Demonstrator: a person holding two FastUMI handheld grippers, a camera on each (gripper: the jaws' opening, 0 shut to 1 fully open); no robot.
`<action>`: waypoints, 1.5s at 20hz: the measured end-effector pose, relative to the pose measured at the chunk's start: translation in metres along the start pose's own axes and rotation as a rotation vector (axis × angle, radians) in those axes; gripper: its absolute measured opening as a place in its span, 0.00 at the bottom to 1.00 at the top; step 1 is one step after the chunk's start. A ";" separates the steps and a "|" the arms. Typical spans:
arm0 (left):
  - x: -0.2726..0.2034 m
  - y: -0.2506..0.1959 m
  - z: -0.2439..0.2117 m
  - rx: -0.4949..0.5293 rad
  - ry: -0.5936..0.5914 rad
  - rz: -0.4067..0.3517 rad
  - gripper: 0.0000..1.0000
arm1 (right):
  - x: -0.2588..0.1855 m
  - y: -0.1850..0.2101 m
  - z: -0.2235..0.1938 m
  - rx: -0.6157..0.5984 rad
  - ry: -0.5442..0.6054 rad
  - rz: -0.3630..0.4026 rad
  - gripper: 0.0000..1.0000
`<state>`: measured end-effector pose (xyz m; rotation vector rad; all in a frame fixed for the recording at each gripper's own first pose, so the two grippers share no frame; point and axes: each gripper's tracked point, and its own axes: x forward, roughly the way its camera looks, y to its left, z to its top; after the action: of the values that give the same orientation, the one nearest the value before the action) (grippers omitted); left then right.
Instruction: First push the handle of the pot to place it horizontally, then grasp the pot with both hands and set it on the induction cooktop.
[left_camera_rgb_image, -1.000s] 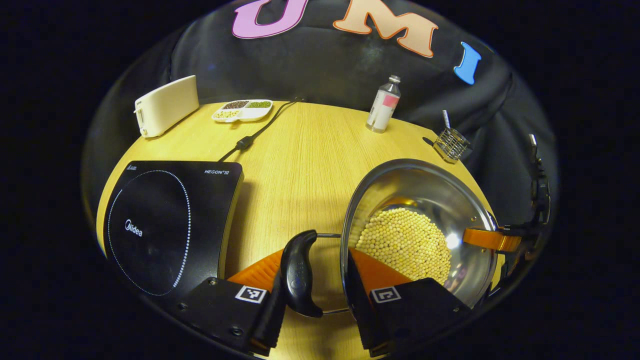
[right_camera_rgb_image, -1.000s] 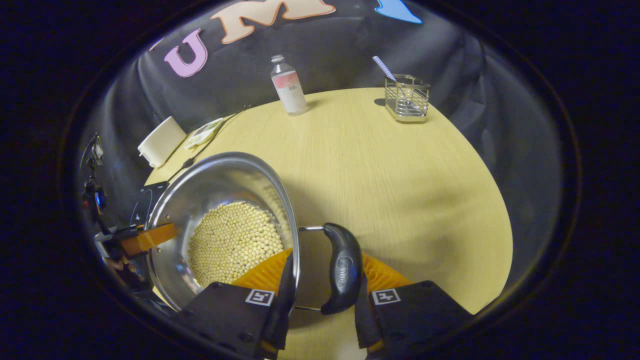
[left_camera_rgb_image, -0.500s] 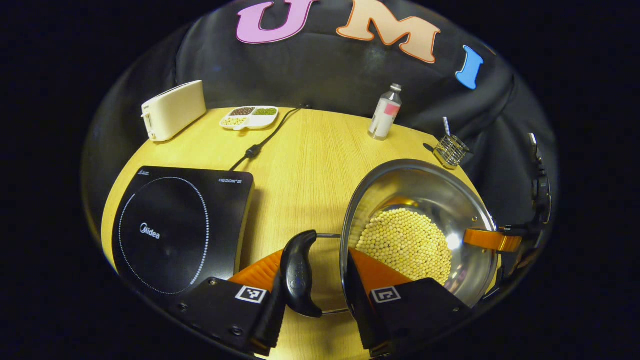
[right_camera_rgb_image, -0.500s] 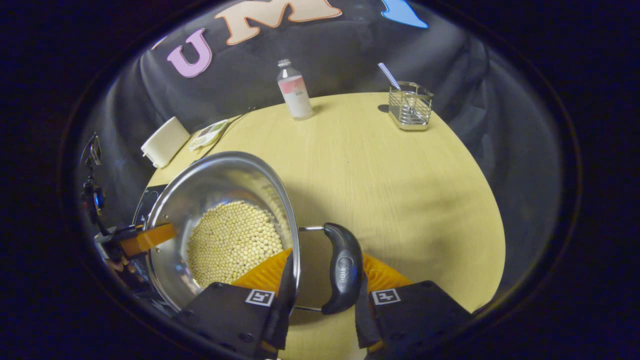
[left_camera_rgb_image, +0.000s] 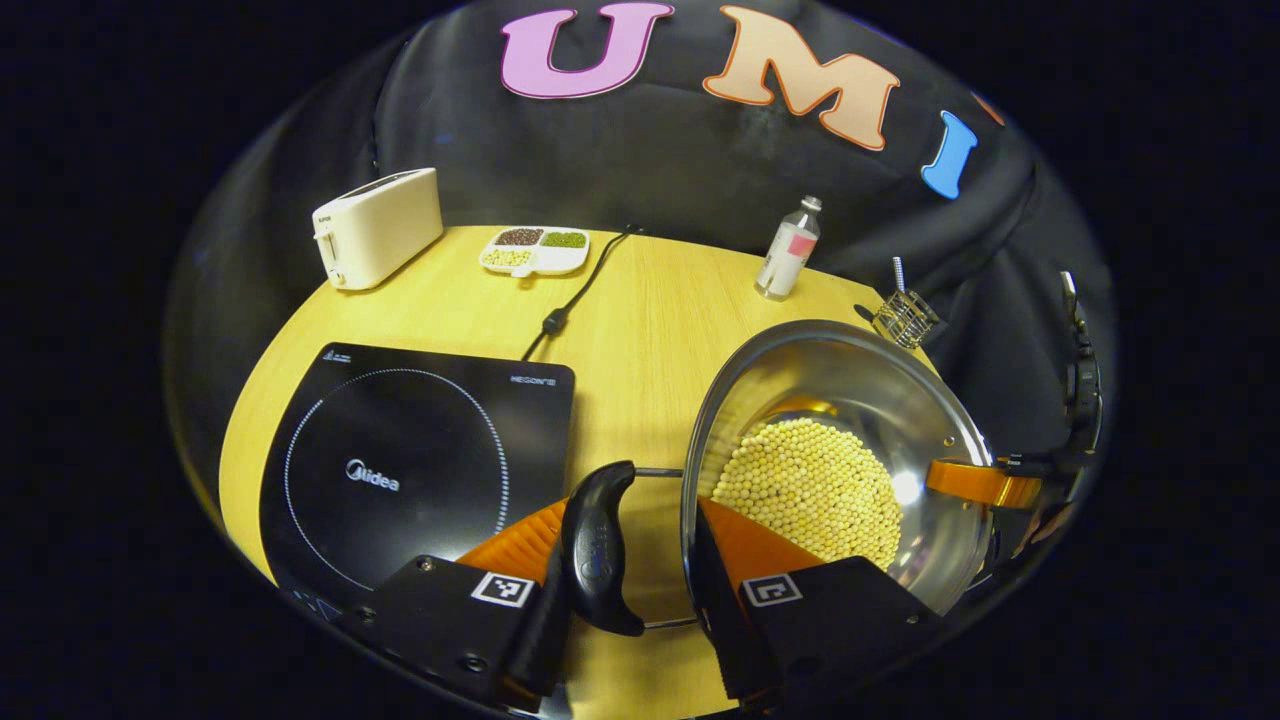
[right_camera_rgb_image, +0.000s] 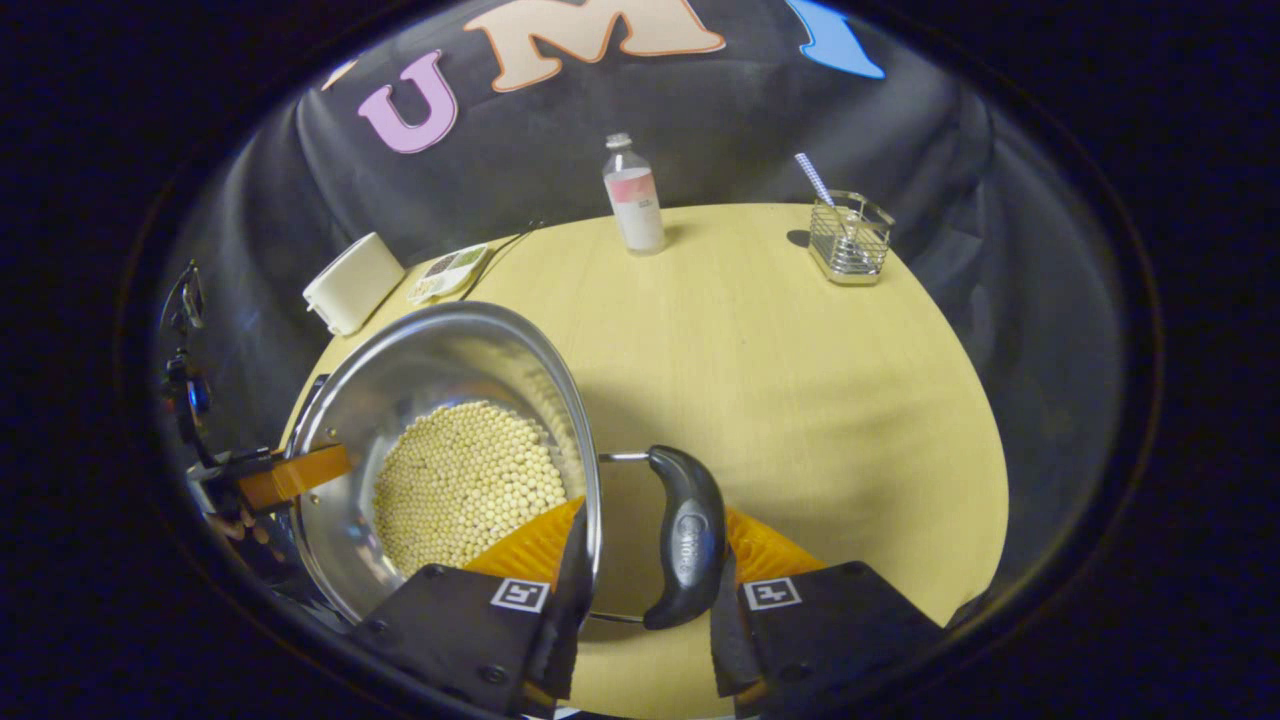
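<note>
On the left of the wooden desk (left_camera_rgb_image: 640, 330) lies the flat black induction cooktop (left_camera_rgb_image: 420, 460). Just right of it the left gripper (left_camera_rgb_image: 625, 560) has its jaws clamped across one black curved handle (left_camera_rgb_image: 598, 545) and the rim of the shiny steel pot (left_camera_rgb_image: 835, 455) full of pale beans (left_camera_rgb_image: 810, 490). The right gripper (right_camera_rgb_image: 640, 560) grips the opposite handle (right_camera_rgb_image: 688, 535) the same way. The pot seems held off the desk; carrying it well means keeping both sides level and lowering it centred on the cooktop's ring.
</note>
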<state>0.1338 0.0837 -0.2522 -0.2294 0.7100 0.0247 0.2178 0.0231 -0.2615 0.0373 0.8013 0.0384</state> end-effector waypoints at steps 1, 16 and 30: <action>-0.003 0.009 0.001 -0.002 0.010 -0.004 0.61 | -0.001 0.009 -0.001 0.006 -0.001 -0.006 0.51; -0.056 0.178 0.011 -0.059 0.016 0.037 0.61 | 0.014 0.181 -0.019 -0.025 0.013 0.038 0.51; -0.060 0.271 0.016 -0.031 0.029 0.063 0.63 | 0.044 0.276 -0.035 0.018 0.042 0.036 0.51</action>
<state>0.0718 0.3542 -0.2556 -0.2374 0.7464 0.0927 0.2178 0.3016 -0.3038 0.0679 0.8429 0.0660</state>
